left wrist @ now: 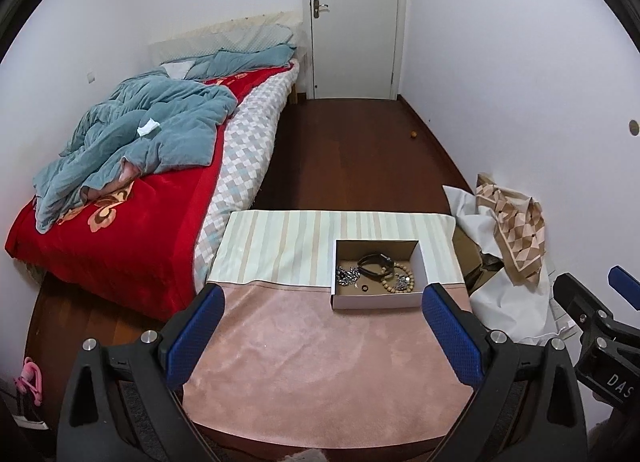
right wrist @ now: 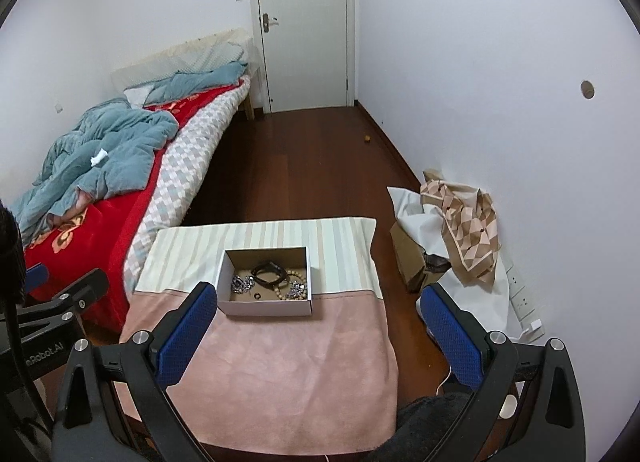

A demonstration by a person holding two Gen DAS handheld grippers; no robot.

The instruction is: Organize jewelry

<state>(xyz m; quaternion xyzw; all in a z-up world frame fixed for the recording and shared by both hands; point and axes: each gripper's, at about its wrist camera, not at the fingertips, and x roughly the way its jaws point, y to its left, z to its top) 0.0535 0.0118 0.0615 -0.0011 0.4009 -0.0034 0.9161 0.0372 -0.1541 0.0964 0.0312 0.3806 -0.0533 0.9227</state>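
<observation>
Both grippers hover over the near end of the table, jaws spread wide, nothing in either. The left gripper [left wrist: 322,312] faces the pink cloth [left wrist: 312,362]; the right gripper [right wrist: 320,312] hangs beside it, a little to the right.

Beyond them, on the cloth, sits an open box [left wrist: 376,300], and all the jewelry is in it. A dark strap [left wrist: 374,262] lies over a wooden bead bracelet [left wrist: 394,282]; a silver chain [left wrist: 347,275] is heaped at the left, another sparkly piece sits at the right, and a small dark ring [left wrist: 364,288] lies near the front wall.

I'd expect everything to be light. The chain looks limp and slippery, best pinched at its heap. The beads could roll, so grip across the strand. The ring looks hardest to pick up.
</observation>
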